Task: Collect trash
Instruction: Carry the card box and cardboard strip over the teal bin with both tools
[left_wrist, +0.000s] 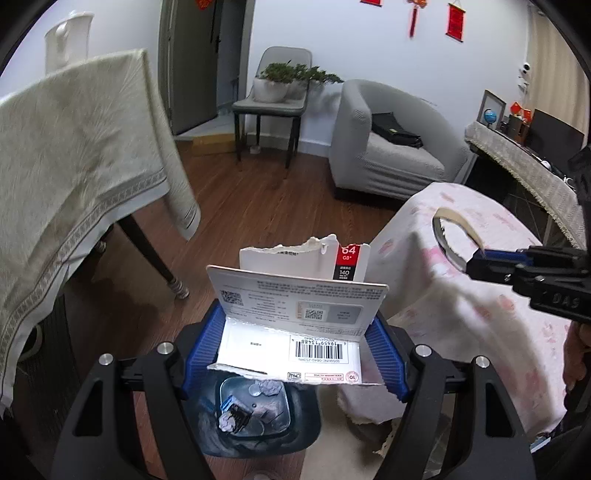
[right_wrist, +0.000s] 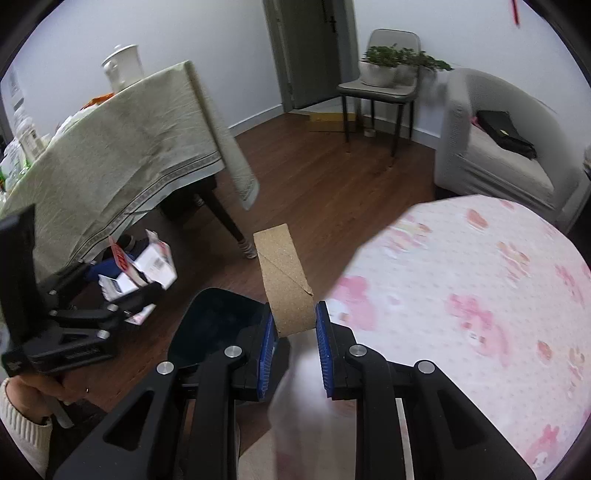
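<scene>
My left gripper (left_wrist: 295, 343) is shut on torn white memory-card packaging (left_wrist: 295, 295), which stands upright between the blue pads. Directly below it is a dark blue trash bin (left_wrist: 295, 435) with a few scraps inside. In the left wrist view my right gripper (left_wrist: 474, 260) comes in from the right, shut on a brown cardboard tape core (left_wrist: 458, 225). From the right wrist camera, that cardboard core (right_wrist: 284, 280) is pinched between the right gripper's (right_wrist: 293, 325) pads, just right of the bin (right_wrist: 218, 325). The left gripper (right_wrist: 136, 291) with the packaging (right_wrist: 151, 264) is at the left.
A table under a beige cloth (left_wrist: 74, 166) stands at the left, its dark leg (left_wrist: 155, 254) near the bin. A round table with a pink-patterned cloth (right_wrist: 461, 295) fills the right. A grey armchair (left_wrist: 384, 147) and a chair holding a plant (left_wrist: 273, 96) stand at the back on the wooden floor.
</scene>
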